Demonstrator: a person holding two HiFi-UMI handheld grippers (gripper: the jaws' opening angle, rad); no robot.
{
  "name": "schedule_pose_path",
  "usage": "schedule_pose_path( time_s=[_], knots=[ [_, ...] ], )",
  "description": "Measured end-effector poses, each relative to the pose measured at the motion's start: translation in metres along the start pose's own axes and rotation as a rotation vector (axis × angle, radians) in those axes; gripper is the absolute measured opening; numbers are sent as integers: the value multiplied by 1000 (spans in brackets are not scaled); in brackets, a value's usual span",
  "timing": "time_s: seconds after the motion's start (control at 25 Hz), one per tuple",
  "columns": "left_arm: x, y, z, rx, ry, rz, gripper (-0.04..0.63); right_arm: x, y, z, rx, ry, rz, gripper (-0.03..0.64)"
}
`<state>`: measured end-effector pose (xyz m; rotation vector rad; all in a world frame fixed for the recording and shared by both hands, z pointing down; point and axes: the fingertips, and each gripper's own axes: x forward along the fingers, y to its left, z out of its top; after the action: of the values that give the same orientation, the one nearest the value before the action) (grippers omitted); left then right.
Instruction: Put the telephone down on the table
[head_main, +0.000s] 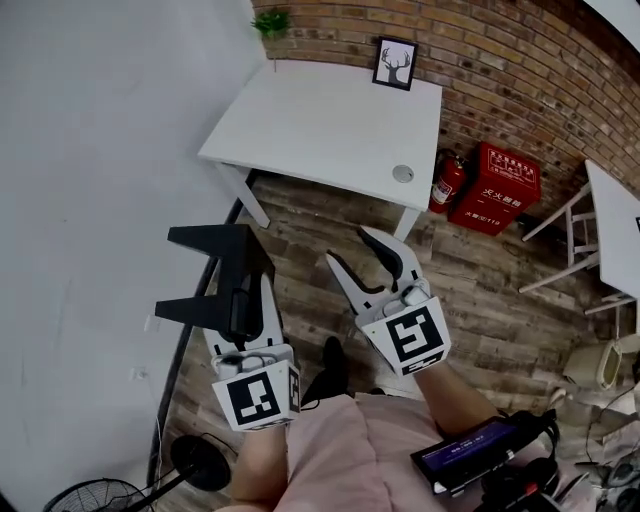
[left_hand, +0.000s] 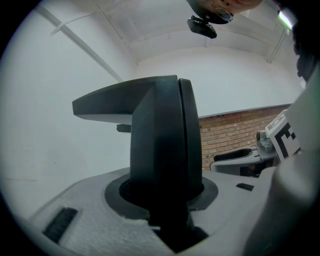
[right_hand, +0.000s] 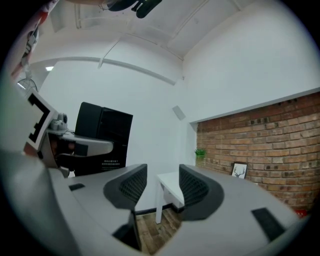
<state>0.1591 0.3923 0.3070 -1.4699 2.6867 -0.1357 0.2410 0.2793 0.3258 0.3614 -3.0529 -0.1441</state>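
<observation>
My left gripper (head_main: 240, 300) is shut on a black telephone (head_main: 222, 272), a flat dark body with wedge-shaped ends, held in the air over the wood floor. In the left gripper view the telephone (left_hand: 161, 145) stands upright between the jaws and hides most of them. In the right gripper view its black panel (right_hand: 102, 137) shows at the left. My right gripper (head_main: 352, 250) hovers beside it, open, with nothing between its fingers (right_hand: 132, 186). The white table (head_main: 330, 120) stands ahead, beyond both grippers.
On the table are a framed deer picture (head_main: 394, 63), a small plant (head_main: 272, 22) and a round disc (head_main: 403, 173). A fire extinguisher (head_main: 447, 180) and red box (head_main: 500, 185) sit by the brick wall. A fan (head_main: 90, 495) stands low left.
</observation>
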Motion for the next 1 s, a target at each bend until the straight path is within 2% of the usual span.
schedule_pose_path(
  time_s=[0.24, 0.56, 1.0],
  knots=[
    [68, 42, 13, 3, -46, -42, 163, 70, -19, 24, -25, -29, -44, 206],
    [136, 73, 25, 13, -74, -106, 163, 132, -42, 48, -33, -66, -101, 206],
    [179, 78, -14, -14, 13, -153, 163, 164, -63, 16, 5, -2, -131, 206]
  ],
)
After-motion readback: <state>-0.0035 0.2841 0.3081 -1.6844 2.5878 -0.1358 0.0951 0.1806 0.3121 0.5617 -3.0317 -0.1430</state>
